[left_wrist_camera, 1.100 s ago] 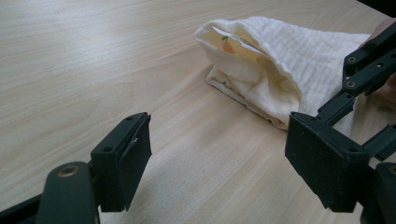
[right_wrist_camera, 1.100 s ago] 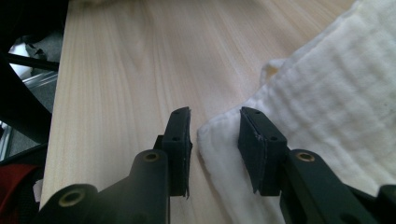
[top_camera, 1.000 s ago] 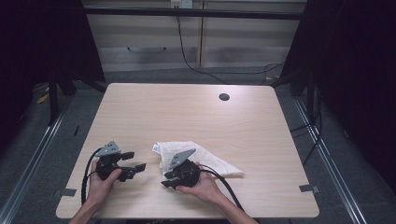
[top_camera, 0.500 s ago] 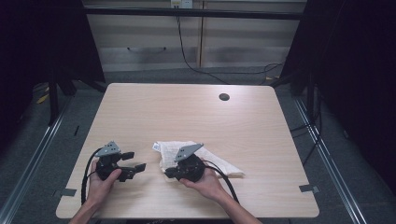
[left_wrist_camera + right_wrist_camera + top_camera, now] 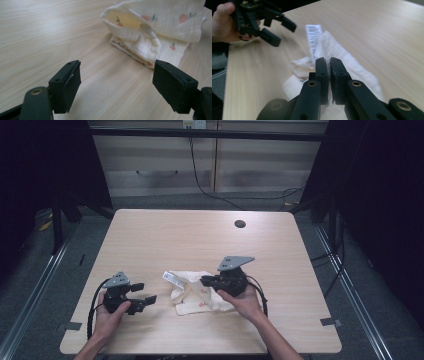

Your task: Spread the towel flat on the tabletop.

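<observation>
Now the right gripper, jaws just closed, pinches the cream fruit-printed muslin cloth; it should lift slowly, while the wide-open left gripper beside the cloth takes another edge.

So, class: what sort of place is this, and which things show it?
Probably a lab or recording workspace: a bare wooden table with a cable hole, dark curtains around it, and cables on the grey carpet.

Pale wooden table; a cream printed cloth lies on it.
</observation>
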Motion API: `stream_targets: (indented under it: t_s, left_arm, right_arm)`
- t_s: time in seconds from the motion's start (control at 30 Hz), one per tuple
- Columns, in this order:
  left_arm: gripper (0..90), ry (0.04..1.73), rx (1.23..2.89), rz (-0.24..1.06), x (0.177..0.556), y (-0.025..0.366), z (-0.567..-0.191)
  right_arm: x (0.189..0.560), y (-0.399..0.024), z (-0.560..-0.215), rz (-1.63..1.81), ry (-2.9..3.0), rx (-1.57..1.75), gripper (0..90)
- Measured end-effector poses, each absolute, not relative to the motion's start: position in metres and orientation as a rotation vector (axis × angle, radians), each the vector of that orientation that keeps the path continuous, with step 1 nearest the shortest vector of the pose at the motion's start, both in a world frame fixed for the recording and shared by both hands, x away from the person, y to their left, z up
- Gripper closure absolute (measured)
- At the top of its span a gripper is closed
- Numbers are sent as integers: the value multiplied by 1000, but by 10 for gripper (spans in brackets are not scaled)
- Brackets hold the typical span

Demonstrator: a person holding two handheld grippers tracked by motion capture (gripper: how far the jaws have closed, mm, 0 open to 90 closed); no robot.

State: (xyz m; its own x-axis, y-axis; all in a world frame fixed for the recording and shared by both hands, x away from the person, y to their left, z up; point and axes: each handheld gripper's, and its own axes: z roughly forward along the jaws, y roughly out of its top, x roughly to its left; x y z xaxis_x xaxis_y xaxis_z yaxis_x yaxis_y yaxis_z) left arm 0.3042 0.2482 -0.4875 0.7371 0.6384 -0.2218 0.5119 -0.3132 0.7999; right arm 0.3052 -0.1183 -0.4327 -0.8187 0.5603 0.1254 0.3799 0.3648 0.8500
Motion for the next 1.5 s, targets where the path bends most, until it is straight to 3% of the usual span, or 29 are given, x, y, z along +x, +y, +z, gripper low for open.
stream_targets:
  t_s: [0.53,0.83,1.27,1.43,1.5]
  left_arm:
    - [227,857,1985,162,303,243,-486]
    - [234,775,1997,141,298,226,-476]
    - [417,566,2057,96,289,169,-452]
    - [471,541,2140,77,302,142,-468]
    - [533,537,2157,51,306,139,-477]
  right_arm:
    - [310,-219,-426,1356,2214,1100,858]
    - [315,-249,-461,1255,2204,1243,857]
    - [321,-247,-477,1221,2248,1263,855]
    - [320,-245,-478,1226,2258,1258,854]
    - [320,-245,-478,1228,2260,1255,854]
